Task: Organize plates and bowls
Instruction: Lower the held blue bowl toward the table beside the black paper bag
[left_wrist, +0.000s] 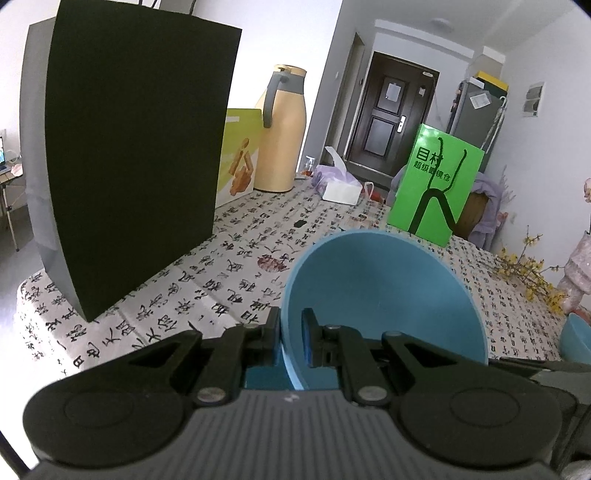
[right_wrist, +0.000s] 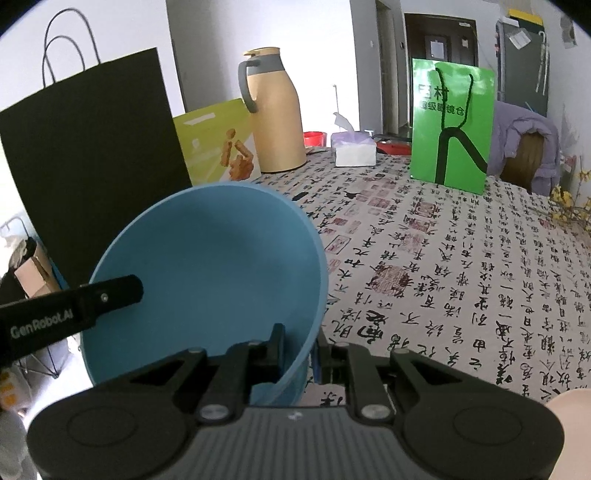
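Calligraphy-printed cloth covers the table, with a dark door and a grey fridge in the far background. At the far left stands a black paper bag, then a yellow-green box and a tan thermos jug; further right are a tissue pack and a green paper bag. Each hand carries a blue bowl tilted above the table. The left claw is pinched tight on the near rim of its blue bowl, one finger inside, one outside. The right claw is likewise clamped on the right-hand rim of the second blue bowl. The left claw's finger crosses in front of that bowl in the right wrist view.
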